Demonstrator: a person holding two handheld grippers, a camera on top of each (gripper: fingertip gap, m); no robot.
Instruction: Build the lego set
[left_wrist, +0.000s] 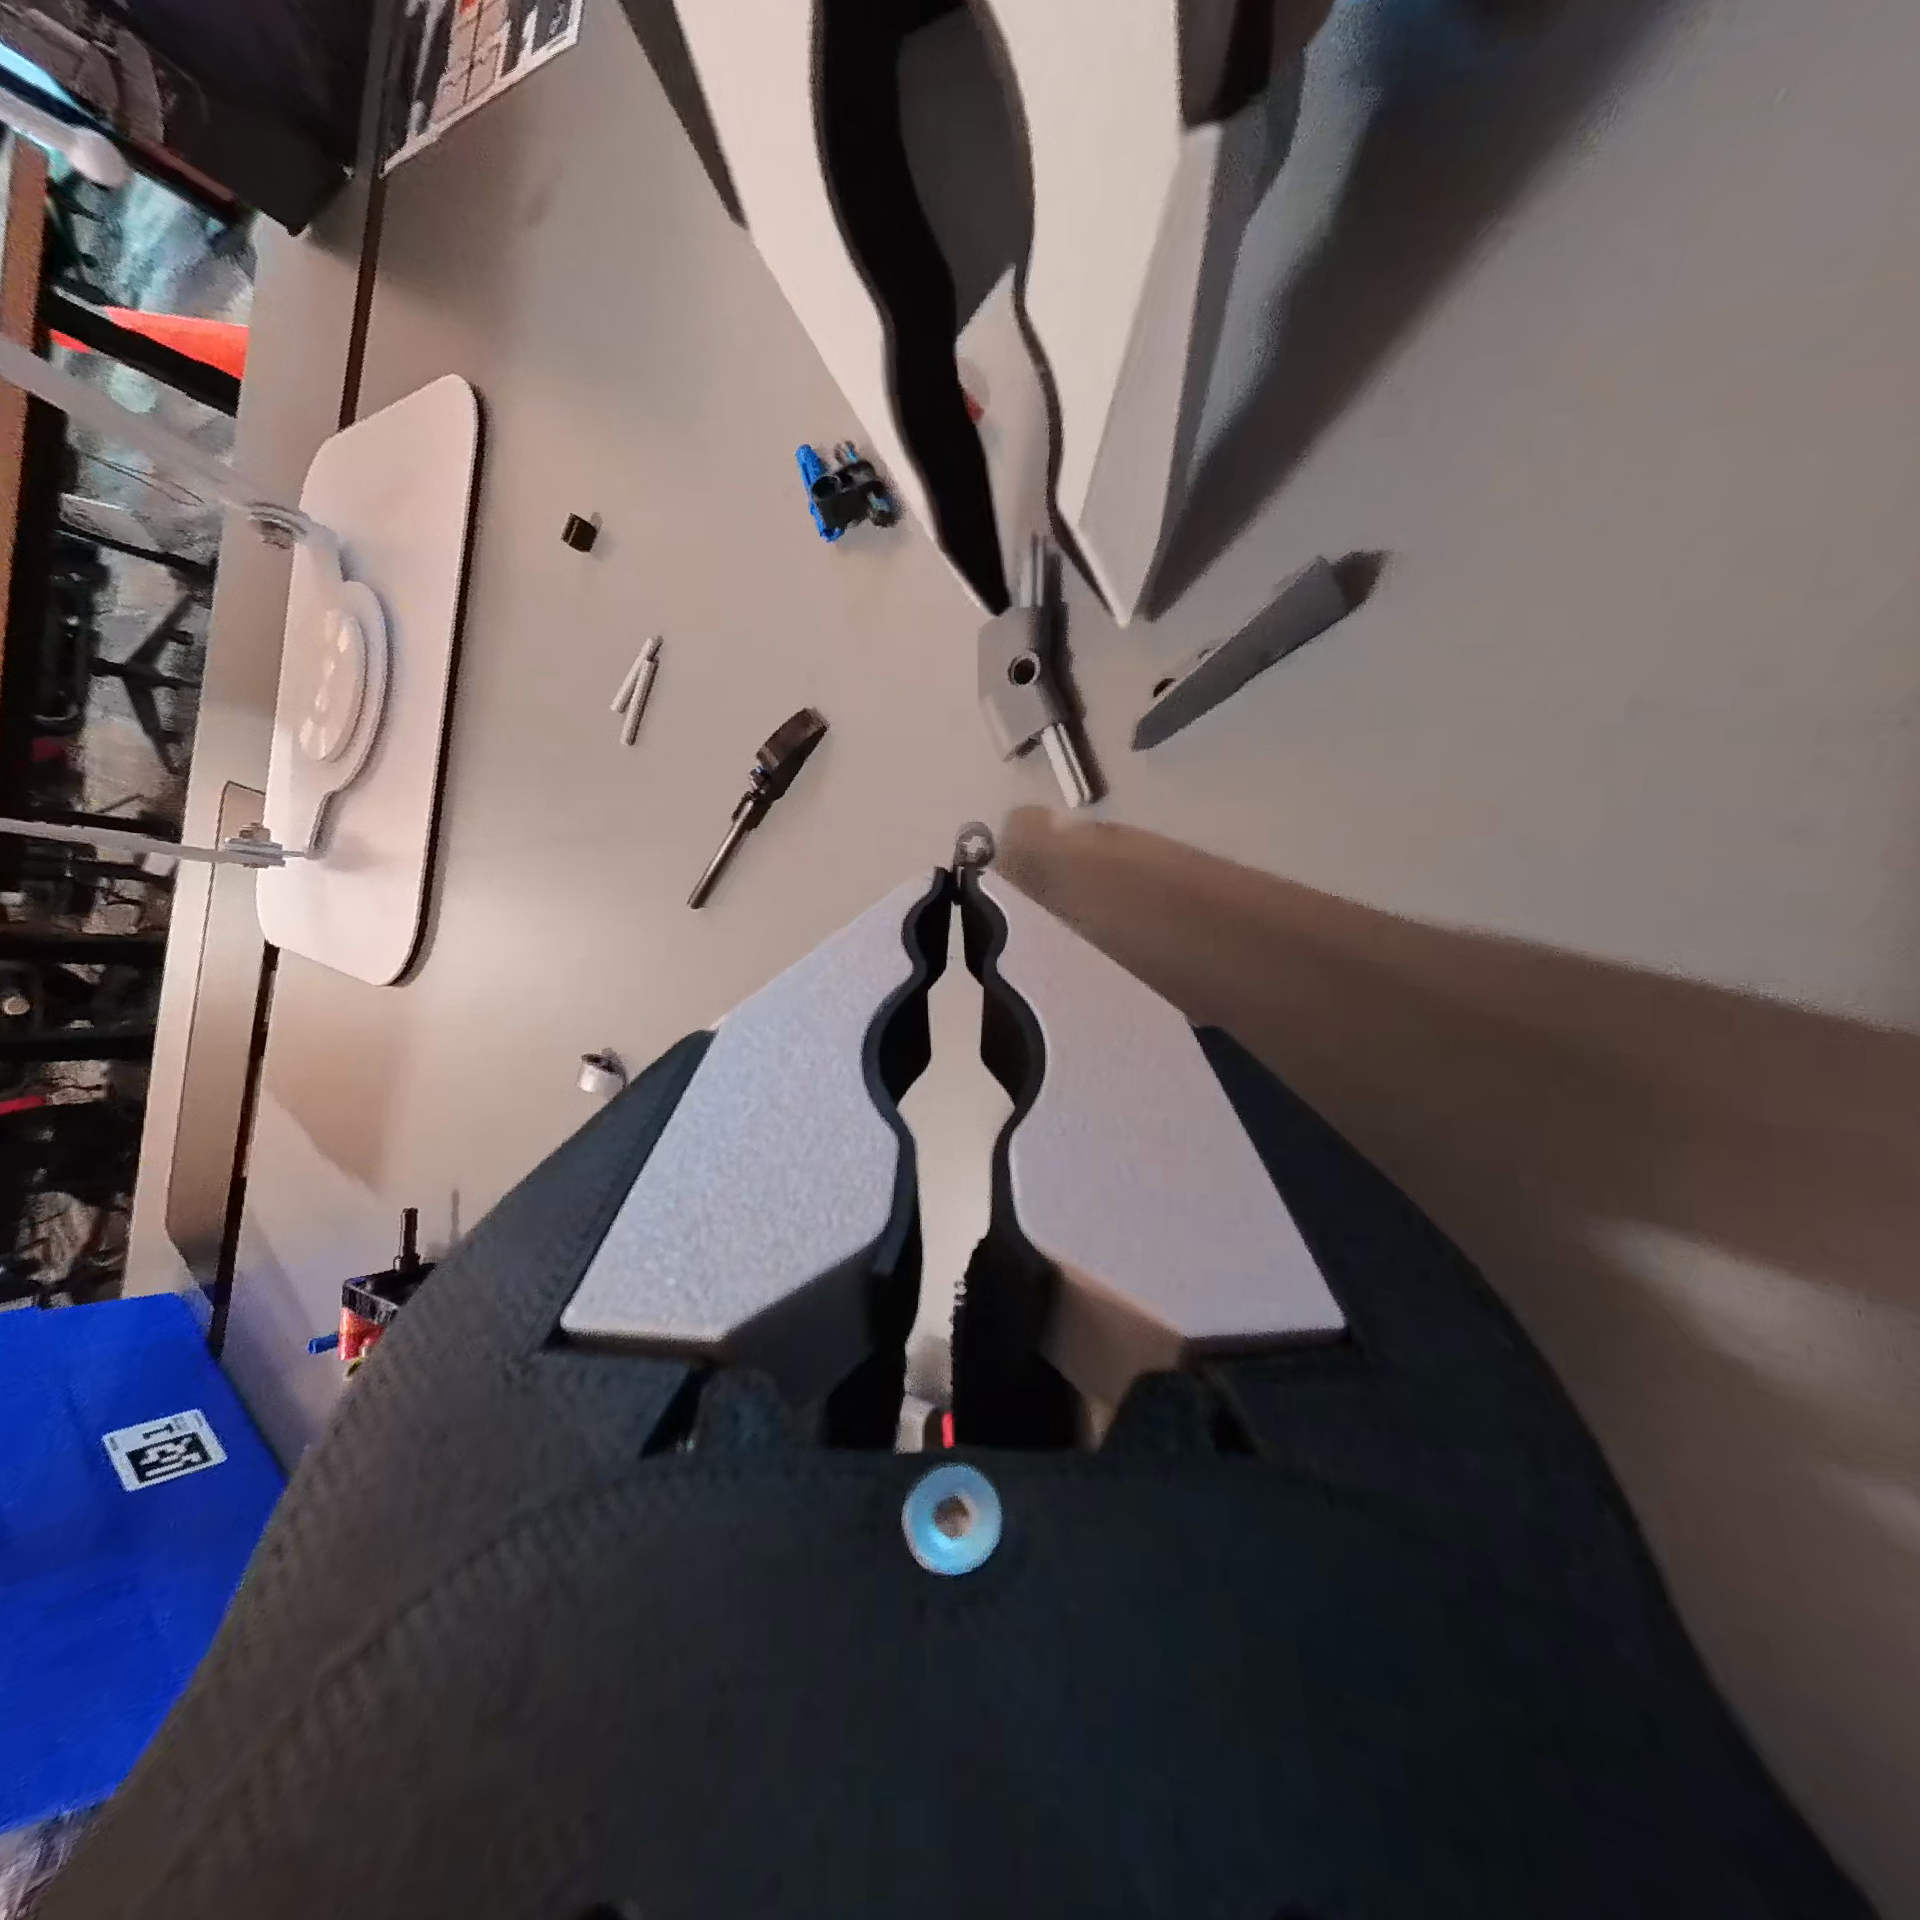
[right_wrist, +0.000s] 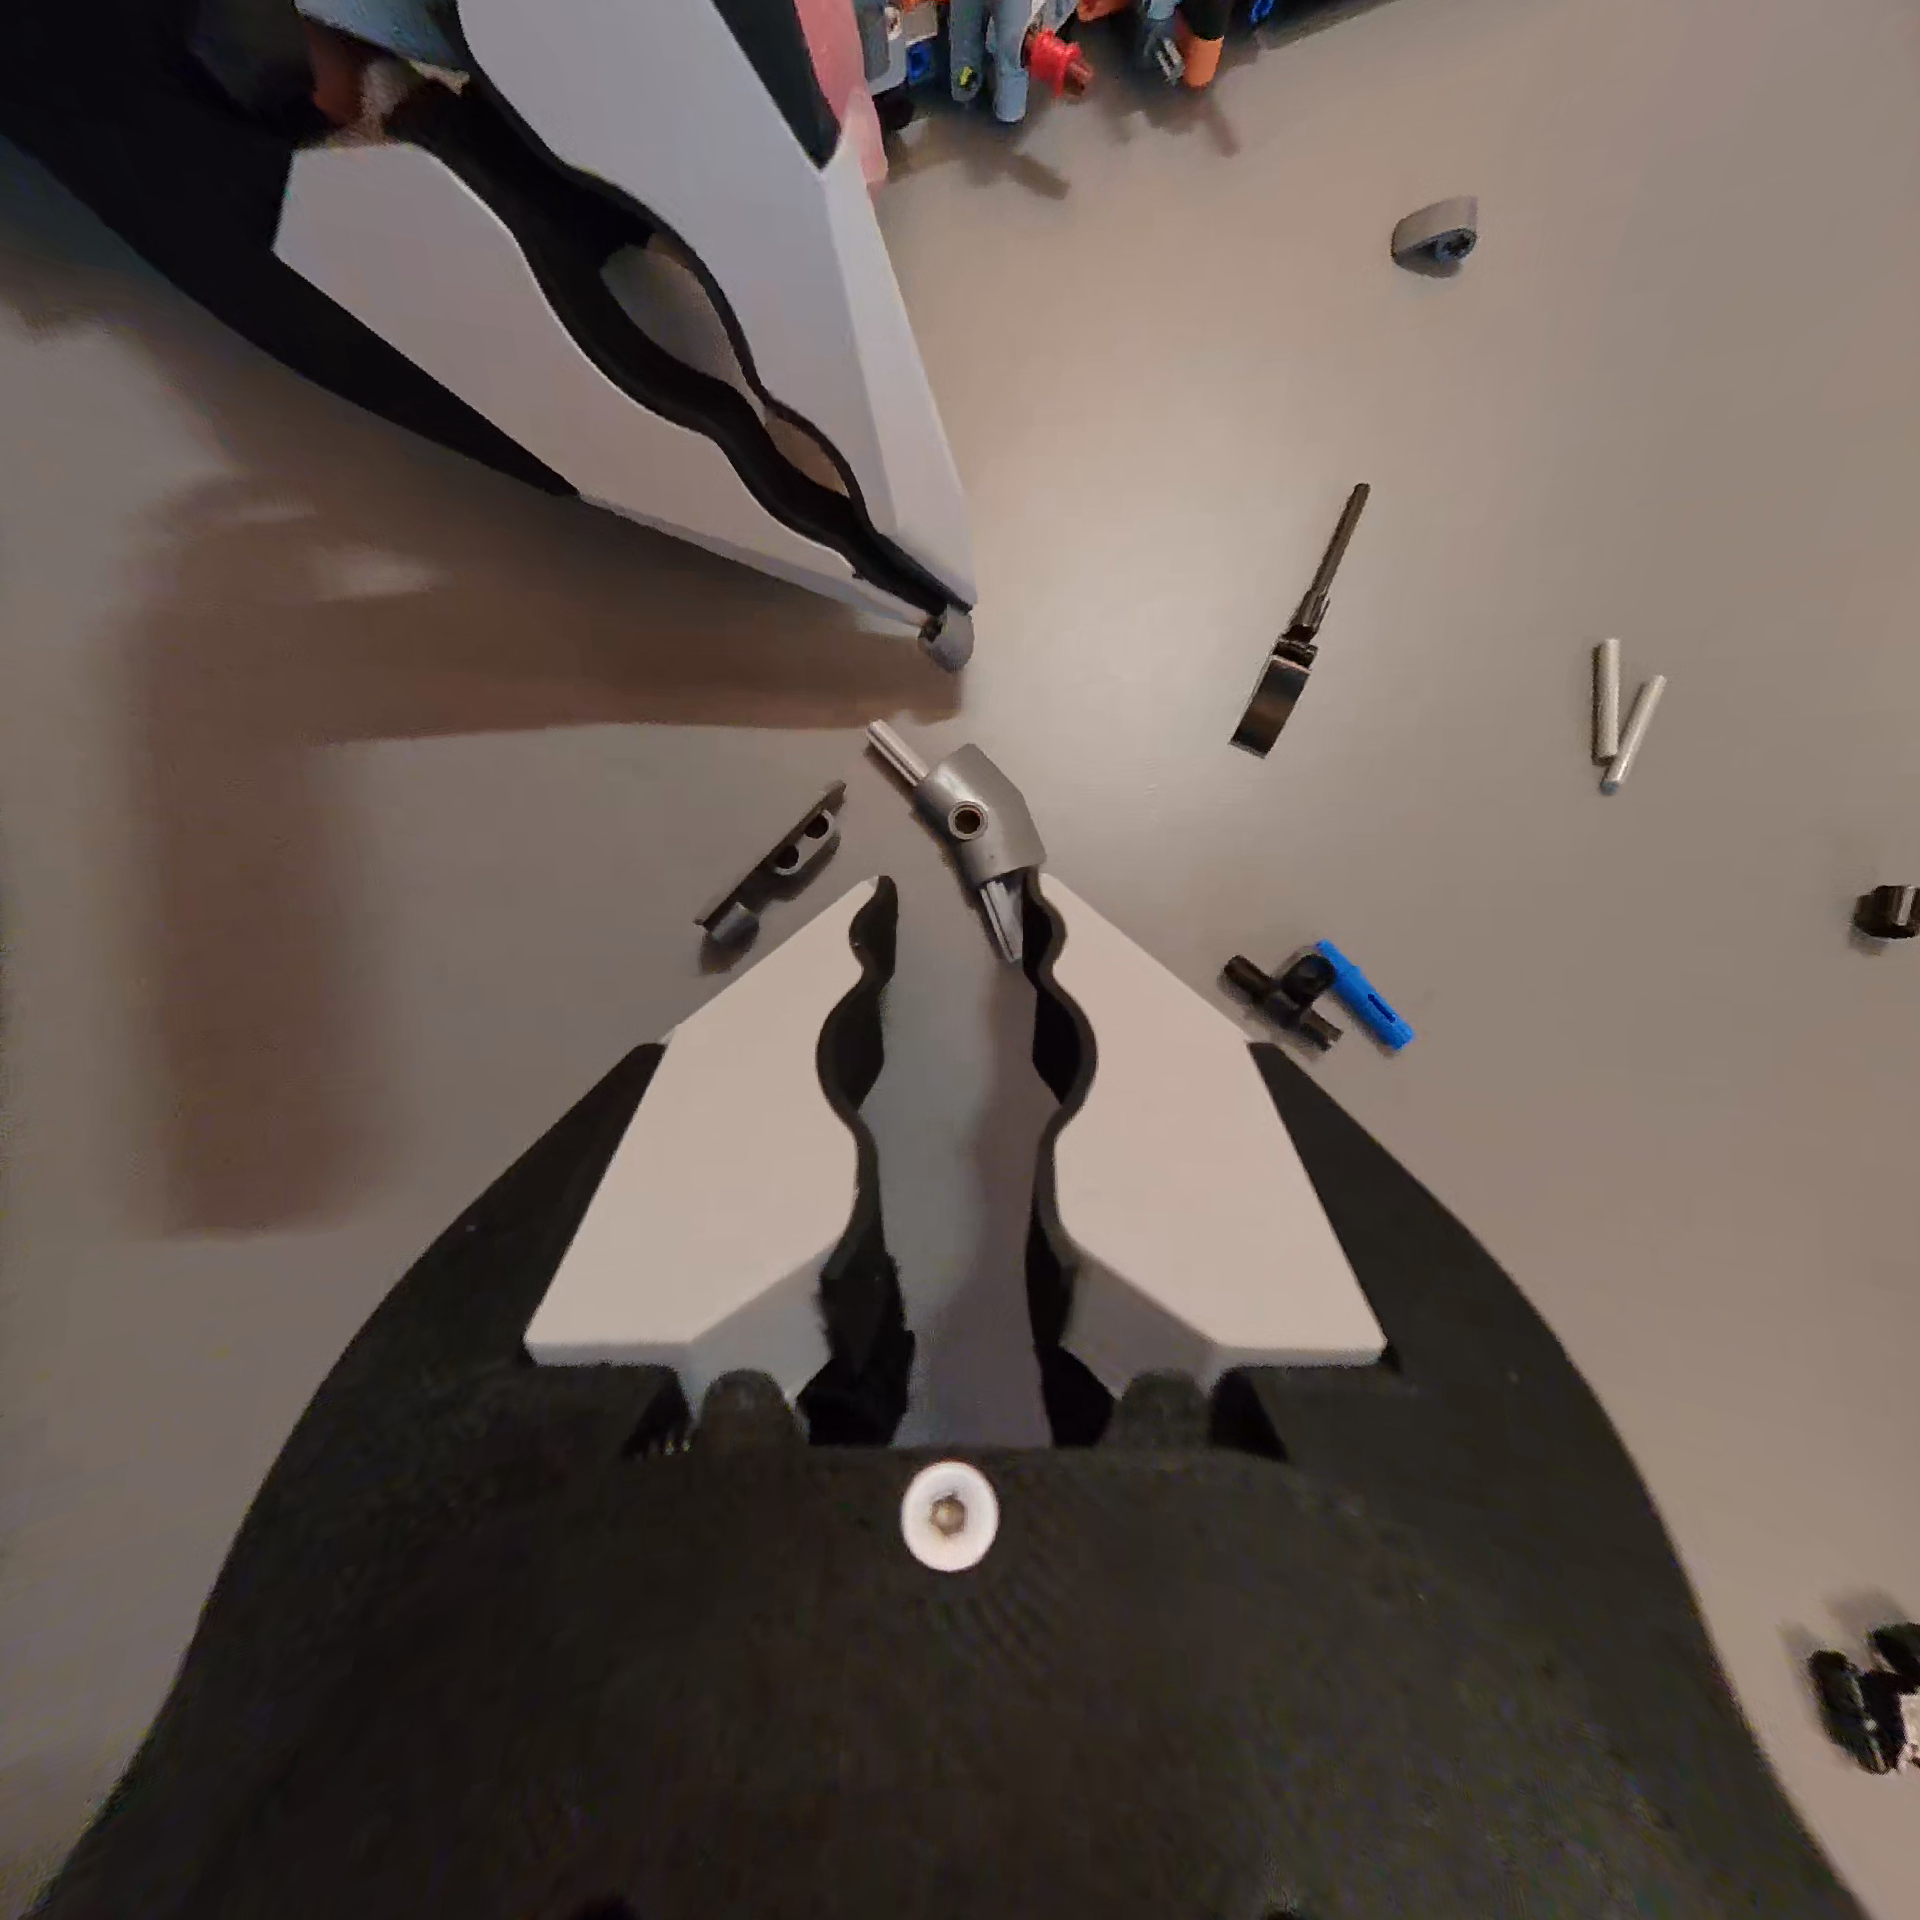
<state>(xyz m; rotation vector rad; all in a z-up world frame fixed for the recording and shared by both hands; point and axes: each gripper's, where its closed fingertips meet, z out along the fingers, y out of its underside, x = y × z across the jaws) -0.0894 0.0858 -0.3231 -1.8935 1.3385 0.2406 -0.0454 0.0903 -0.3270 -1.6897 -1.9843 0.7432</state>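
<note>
Left wrist view. Left edge: blue bin (left_wrist: 94, 1455) with a white square tag, and a white rounded mat (left_wrist: 416, 675) lying on the grey counter (left_wrist: 623, 312). Next come loose lego pieces: a small black clip (left_wrist: 582, 531), two light-grey pins (left_wrist: 636, 690) lying side by side, a black axle with a curved black cap (left_wrist: 764, 795), and a blue-and-black connector cluster (left_wrist: 844, 491). Centre: left claw (left_wrist: 957, 883), fingers drawn together, clamped on a small grey bushing (left_wrist: 975, 844) at the very tips. Just beyond it lies a grey angled connector with a light-grey axle through it (left_wrist: 1023, 691), close to the bushing but apart from it. Right: long dark-grey beam (left_wrist: 1247, 665) flat on the counter.

Right wrist view. The left claw enters from the upper left, with the bushing (right_wrist: 948, 636) pinched at its tip. Below it is the dark-grey beam (right_wrist: 781, 871), just left of the right claw (right_wrist: 956, 894). The right claw's fingers stand apart. The angled connector (right_wrist: 977, 821) lies just ahead of the gap, and its dark axle end lies against the inner edge of the right finger (right_wrist: 1143, 1091). Whether it is gripped I cannot tell; the fingers are not closed on it. Further right: black axle piece (right_wrist: 1299, 644), blue-and-black cluster (right_wrist: 1325, 997), grey pins (right_wrist: 1621, 717), black clip (right_wrist: 1886, 912). Top edge: pile of mixed coloured lego parts (right_wrist: 1039, 52).
</note>
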